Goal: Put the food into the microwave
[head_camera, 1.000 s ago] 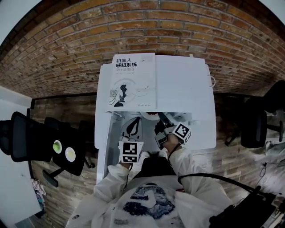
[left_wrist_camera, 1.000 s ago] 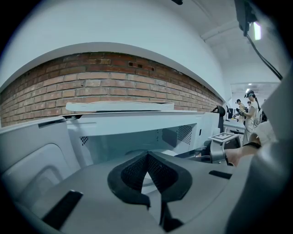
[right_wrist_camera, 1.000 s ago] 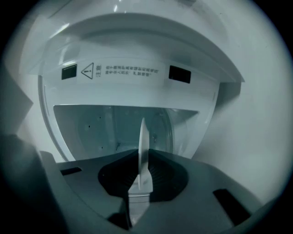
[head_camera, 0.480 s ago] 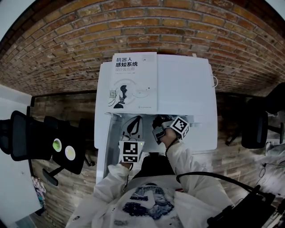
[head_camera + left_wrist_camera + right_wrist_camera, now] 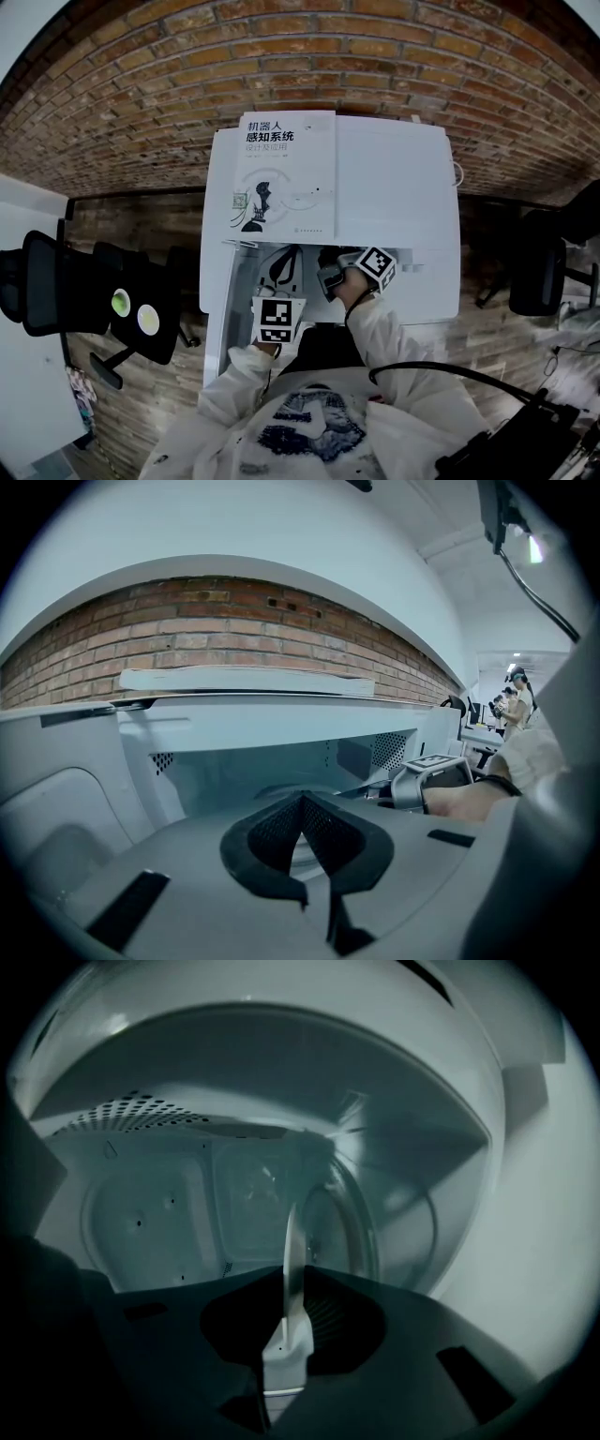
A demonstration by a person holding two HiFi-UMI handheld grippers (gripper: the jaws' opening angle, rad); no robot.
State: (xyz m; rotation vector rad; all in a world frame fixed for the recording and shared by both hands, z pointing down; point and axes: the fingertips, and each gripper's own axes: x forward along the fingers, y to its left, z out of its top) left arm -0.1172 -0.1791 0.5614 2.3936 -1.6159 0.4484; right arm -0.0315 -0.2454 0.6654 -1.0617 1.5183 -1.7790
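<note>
The right claw [image 5: 289,1286], clamped on a white plate [image 5: 290,1227], is carried deeper into the microwave [image 5: 394,178]; the left claw [image 5: 302,810] is kept closed, empty. Set-down is judged near.

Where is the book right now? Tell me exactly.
In the head view, the book lies flat on the left half of the top of the microwave, with the brick wall behind it.

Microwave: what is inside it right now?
Inside the open white microwave, the right claw grips a thin white plate by its rim. Food on it cannot be seen: the plate shows edge-on.
</note>
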